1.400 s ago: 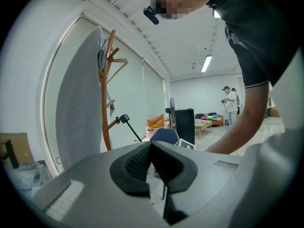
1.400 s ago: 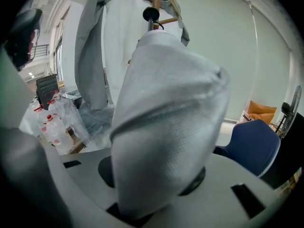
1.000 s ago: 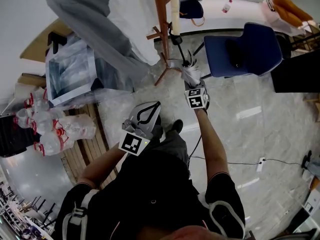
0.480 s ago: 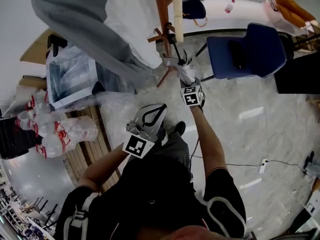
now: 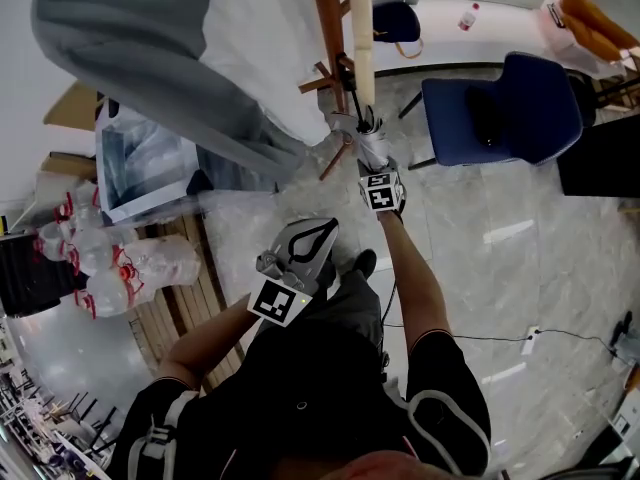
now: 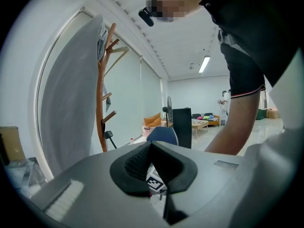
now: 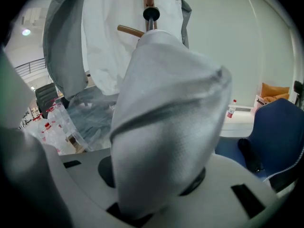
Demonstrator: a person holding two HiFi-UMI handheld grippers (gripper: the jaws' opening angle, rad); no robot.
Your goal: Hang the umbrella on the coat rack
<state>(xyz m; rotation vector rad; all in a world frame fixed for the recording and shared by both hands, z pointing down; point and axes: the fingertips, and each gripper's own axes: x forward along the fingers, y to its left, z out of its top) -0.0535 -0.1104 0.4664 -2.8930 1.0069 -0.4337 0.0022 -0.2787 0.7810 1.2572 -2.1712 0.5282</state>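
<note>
The umbrella (image 5: 371,146) has a folded grey canopy, a black neck and a long cream shaft that runs up the head view beside the wooden coat rack (image 5: 328,23). My right gripper (image 5: 373,163) is shut on the grey canopy, just below the rack's lower pegs. In the right gripper view the canopy (image 7: 166,118) fills the space between the jaws, with the black neck and a peg (image 7: 130,31) above. My left gripper (image 5: 322,230) hangs lower left, near the person's leg, shut with nothing in it. Its view shows the coat rack (image 6: 100,113) ahead to the left.
A grey coat (image 5: 150,58) and a white garment (image 5: 262,28) hang on the rack. A blue chair (image 5: 510,108) stands to the right. Packs of water bottles (image 5: 100,258), a wooden pallet (image 5: 175,303) and a plastic-wrapped box (image 5: 140,158) lie at left. A cable (image 5: 480,338) crosses the floor.
My right gripper has carried the umbrella a little left, closer to the rack's pole and pegs. The left gripper has hardly moved.
</note>
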